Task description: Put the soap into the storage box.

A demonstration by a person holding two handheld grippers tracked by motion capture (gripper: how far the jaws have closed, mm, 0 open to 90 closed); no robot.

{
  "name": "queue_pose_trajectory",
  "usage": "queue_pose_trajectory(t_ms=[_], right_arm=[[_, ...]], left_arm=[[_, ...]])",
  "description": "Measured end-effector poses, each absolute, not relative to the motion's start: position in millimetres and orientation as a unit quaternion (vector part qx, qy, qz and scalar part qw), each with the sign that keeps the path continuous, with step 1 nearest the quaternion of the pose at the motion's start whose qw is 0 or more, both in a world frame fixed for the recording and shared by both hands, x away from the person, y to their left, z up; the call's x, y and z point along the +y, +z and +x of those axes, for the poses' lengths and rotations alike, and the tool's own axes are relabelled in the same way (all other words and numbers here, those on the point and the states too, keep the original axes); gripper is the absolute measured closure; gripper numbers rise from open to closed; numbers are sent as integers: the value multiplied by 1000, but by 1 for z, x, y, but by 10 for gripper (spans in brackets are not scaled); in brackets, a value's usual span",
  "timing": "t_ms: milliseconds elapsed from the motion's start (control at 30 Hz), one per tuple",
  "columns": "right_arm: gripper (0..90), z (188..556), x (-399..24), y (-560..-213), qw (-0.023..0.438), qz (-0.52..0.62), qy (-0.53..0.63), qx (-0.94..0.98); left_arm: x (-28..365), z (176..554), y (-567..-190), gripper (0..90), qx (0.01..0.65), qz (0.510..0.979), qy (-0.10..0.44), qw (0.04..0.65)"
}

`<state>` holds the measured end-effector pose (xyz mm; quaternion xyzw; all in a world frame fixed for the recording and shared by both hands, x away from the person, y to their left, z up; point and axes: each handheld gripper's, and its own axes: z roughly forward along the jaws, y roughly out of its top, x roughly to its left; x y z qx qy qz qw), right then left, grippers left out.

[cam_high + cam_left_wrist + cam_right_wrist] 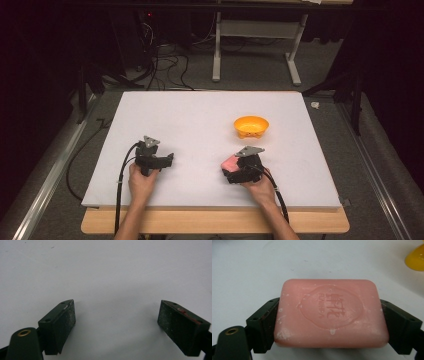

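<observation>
The right gripper (331, 322) clamps the pink soap bar (330, 312) by its short ends, near right on the desk (200, 115). The bar looks stiff, likely slick; hold those ends. Left gripper (117, 322) is open, holding nothing.

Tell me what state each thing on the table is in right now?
Soap: clamped between the right gripper's jaws.
Bowl: upright, empty, apart from the soap.
Left gripper: open, holding nothing, over the bare white board.
</observation>
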<state>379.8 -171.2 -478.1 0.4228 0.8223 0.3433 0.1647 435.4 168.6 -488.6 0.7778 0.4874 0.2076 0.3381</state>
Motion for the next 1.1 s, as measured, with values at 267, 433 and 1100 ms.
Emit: queue_pose_trajectory(t_ms=[267,433,1100], right_arm=[[138,374,-182,-467,166,430,364,809],[138,371,-191,-462,166,439,370,802],[138,366,-233,-446,163,480,403,761]], left_arm=[[168,435,-489,154,488,777,207,338],[169,435,-488,154,488,778,207,338],[169,435,-488,154,488,778,207,338]])
